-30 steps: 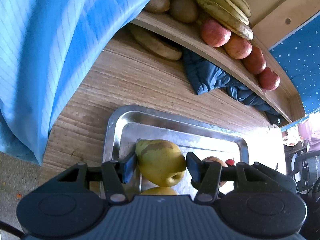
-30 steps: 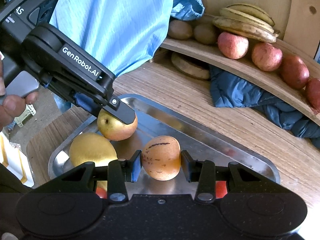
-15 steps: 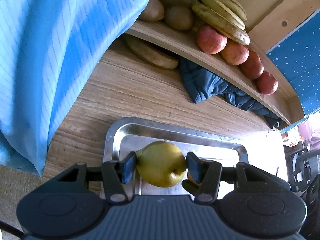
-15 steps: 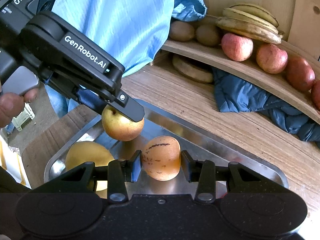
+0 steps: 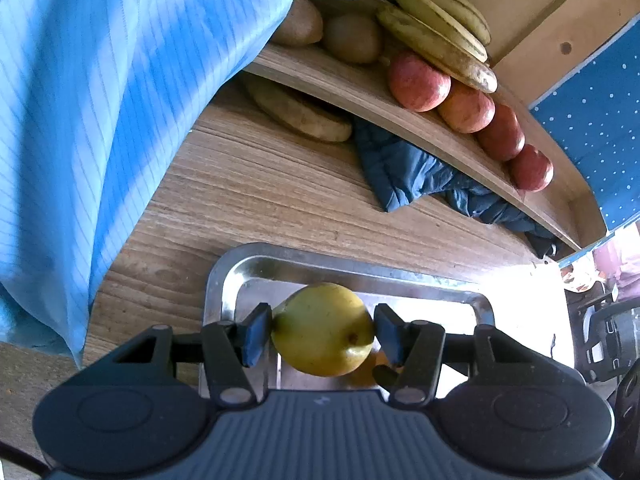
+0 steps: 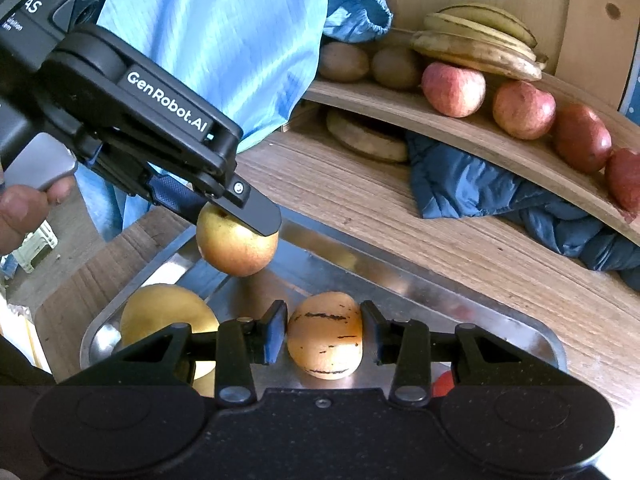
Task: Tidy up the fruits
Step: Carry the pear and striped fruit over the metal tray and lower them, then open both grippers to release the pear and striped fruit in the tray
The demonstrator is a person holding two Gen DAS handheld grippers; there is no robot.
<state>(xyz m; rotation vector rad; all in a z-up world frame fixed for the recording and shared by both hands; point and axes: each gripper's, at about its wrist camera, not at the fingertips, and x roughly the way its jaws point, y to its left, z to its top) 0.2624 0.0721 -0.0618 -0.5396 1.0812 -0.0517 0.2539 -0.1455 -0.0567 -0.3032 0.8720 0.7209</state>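
Note:
My left gripper (image 5: pixel 322 330) is shut on a yellow-green pear (image 5: pixel 323 330) and holds it above the steel tray (image 5: pixel 224 280). In the right wrist view the same pear (image 6: pixel 236 242) hangs in the left gripper (image 6: pixel 240 216) over the tray's left end. My right gripper (image 6: pixel 325 336) is shut on an orange fruit with dark streaks (image 6: pixel 325 336), just above the tray (image 6: pixel 400 276). A second yellow pear (image 6: pixel 168 316) lies in the tray at the left. A small red fruit (image 6: pixel 442 384) shows behind my right finger.
A curved wooden shelf (image 6: pixel 460 128) at the back holds kiwis (image 6: pixel 344 62), bananas (image 6: pixel 476 46) and several red apples (image 6: pixel 454 88). A dark blue cloth (image 6: pixel 480 184) and a brown flat thing (image 6: pixel 366 136) lie under it. A person in light blue (image 6: pixel 224 40) stands at the left.
My left gripper has lifted the pear up off the tray. My right gripper has risen slightly with the orange fruit still in it.

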